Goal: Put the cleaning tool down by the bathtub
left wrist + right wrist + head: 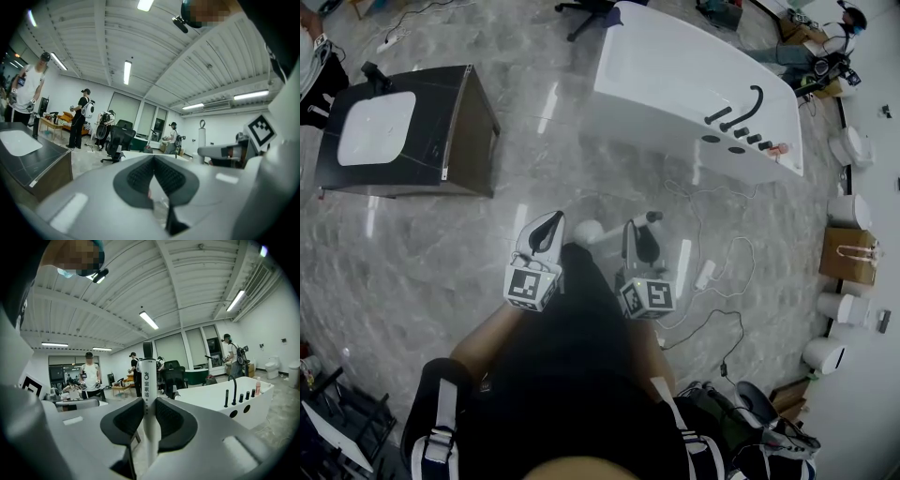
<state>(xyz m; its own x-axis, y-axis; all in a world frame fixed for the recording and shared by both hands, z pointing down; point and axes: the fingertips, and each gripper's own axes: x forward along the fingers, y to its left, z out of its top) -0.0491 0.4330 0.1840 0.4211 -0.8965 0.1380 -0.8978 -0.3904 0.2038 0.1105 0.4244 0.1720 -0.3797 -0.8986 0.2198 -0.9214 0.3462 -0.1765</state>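
The cleaning tool [591, 232] is a white stick with a rounded white head and a dark tip. It hangs crosswise over the grey floor in front of me. My right gripper [639, 239] is shut on its handle. In the right gripper view the white handle [149, 390] stands upright, pressed between the two black pads. The white bathtub [694, 84] with black taps lies ahead and to the right, well apart from the tool, and the bathtub [225, 401] also shows beyond the jaws. My left gripper [546, 230] sits to the left of the tool's head, and the left gripper [153, 159] is shut on nothing.
A dark vanity cabinet [469, 131] with a white basin stands at the left. White cables and a power strip [708, 274] trail over the floor at the right. Toilets [848, 211] and a paper bag [848, 255] line the right wall. Several people [91, 376] stand far back.
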